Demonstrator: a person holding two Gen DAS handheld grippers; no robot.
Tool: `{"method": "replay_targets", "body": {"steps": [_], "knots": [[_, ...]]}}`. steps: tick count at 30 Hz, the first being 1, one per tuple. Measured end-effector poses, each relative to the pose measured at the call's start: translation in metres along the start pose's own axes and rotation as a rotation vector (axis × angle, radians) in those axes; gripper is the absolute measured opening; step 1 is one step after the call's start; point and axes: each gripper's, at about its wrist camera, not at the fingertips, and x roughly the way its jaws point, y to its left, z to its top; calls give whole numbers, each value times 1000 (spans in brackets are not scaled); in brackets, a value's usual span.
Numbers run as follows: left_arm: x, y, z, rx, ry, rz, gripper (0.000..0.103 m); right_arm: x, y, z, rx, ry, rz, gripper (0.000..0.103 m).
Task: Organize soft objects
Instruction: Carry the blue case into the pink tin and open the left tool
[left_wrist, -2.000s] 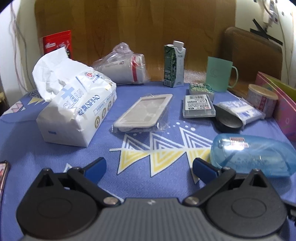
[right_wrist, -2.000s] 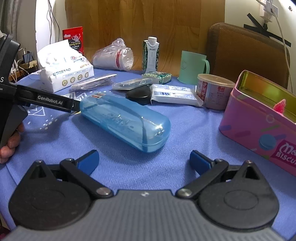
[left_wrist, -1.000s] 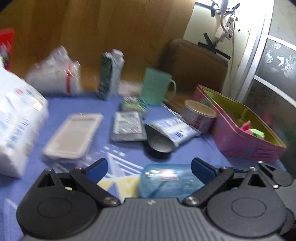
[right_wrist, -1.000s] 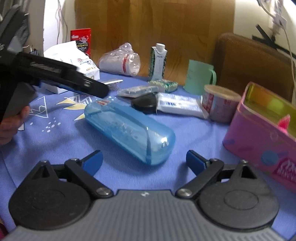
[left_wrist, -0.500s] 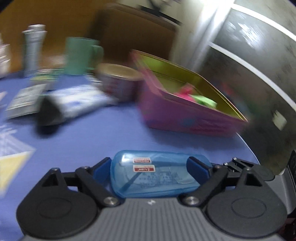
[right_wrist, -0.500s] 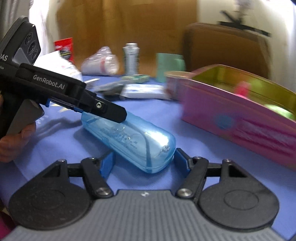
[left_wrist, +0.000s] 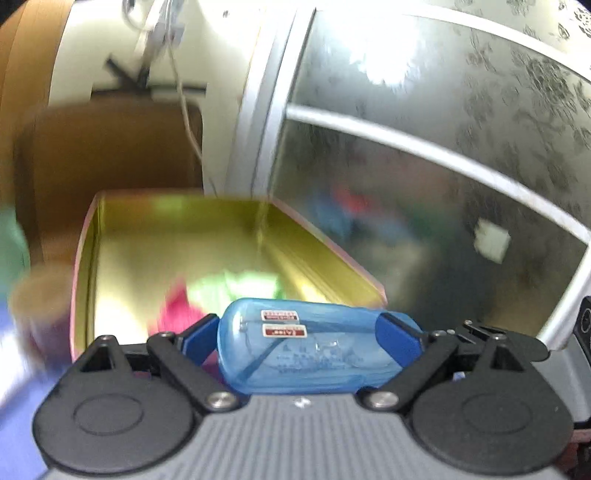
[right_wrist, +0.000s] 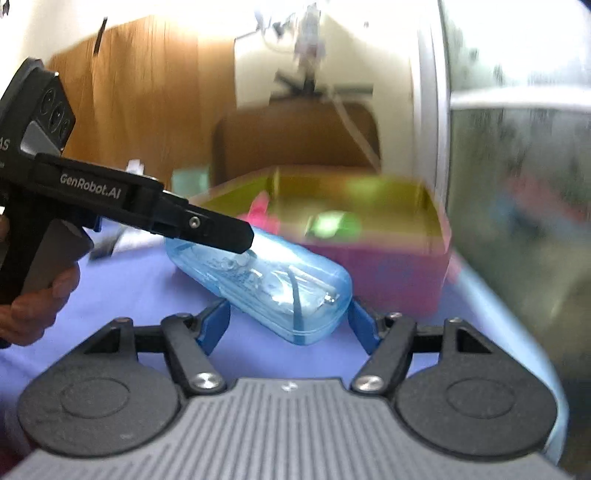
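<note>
Translucent blue plastic: the glasses case (right_wrist: 266, 284), lying lengthways between both grippers and lifted clear of the purple tablecloth (right_wrist: 122, 295), just in front of the pink tin (right_wrist: 399, 273). Stuck on its upper face, two small red-and-white labels (left_wrist: 282, 323); through the shell, a dark cord and some clear items inside, too blurred to name.

Clamped on the near end in the right wrist view by the right gripper (right_wrist: 290, 323), one blue pad (right_wrist: 214, 323) pressed to each side of the rounded tip. Clamped across the far portion by the left gripper (left_wrist: 301, 338), blue pads (left_wrist: 397, 338) tight against both flanks in its own view. Seen from the right wrist camera as a black arm marked "GenRobot.AI", reaching in from the left over the case, with a hand (right_wrist: 33, 299) wrapped round its grey handle.

Behind the case, the tin standing open, gold-lined inside, with something bright pink (left_wrist: 177, 310) and something green (left_wrist: 236, 288) at the bottom, both smeared by motion blur. Left of the tin, a round tub (left_wrist: 40, 295) and a sliver of green mug (left_wrist: 13, 251), blurred as well. Further back, a brown chair back (right_wrist: 295, 136), a wooden panel (right_wrist: 147, 92), a white wall with hanging cables (left_wrist: 177, 74), and to the right a frosted patterned glass door (left_wrist: 461, 147) in a pale frame.
</note>
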Motion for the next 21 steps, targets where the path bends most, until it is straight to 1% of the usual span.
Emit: {"method": "replay_targets", "body": {"steps": [2,4,9,11,13,15,16,18,21], "knots": [[13,7,20,-1,-13,34,93,16,-9,19,-16,-12,0,73],[34,18,33,-23,3,63,93,39,-19,31,-29,1,-2,73],[85,52,46,-124,75,114,93,97,-49,49,72,141,49,73],[98,59,48,-150,94,133,93,114,-50,52,74,191,45,73],[103,62,46,-147,108,158,94,127,-47,54,54,224,24,73],[107,60,46,-140,119,180,94,131,-45,54,53,216,-15,75],[104,57,44,-133,115,189,94,129,-44,53,57,204,-19,76],[97,50,43,-110,108,211,95,120,-41,52,72,163,-15,77],[82,45,41,-75,94,259,97,102,-32,48,61,112,-35,77]]}}
